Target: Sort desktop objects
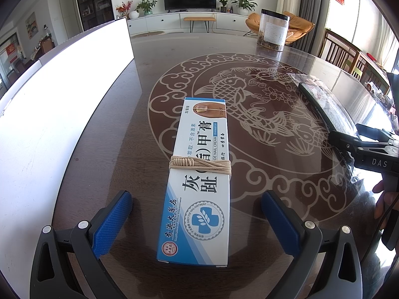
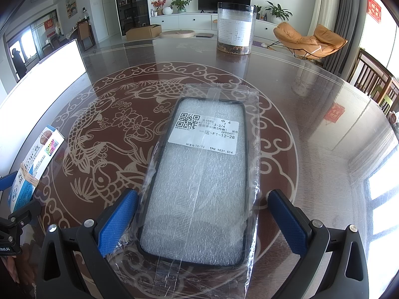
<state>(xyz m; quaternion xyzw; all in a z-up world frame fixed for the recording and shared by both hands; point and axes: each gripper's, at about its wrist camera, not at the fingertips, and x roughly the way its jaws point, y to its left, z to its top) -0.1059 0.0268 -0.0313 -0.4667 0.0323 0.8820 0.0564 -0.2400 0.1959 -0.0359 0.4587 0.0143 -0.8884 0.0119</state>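
Left of frame, white bin (image 1: 62, 104) blown out by glare, ointment box (image 1: 197, 186) centred between left gripper (image 1: 197, 224) jaws spread apart, untouched, bagged phone case (image 2: 199, 186) centred between right gripper (image 2: 202, 221) jaws, also apart, near end cut off low, jar (image 2: 235, 28) upper centre.

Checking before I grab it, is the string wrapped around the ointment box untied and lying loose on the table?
No, the tan string is wound tight around the middle of the ointment box.

both wrist cams low over table (image 1: 286, 57), facing TV wall; left close on ointment box (image 1: 199, 174), right on phone case (image 2: 202, 182); shared: jar (image 1: 274, 28)
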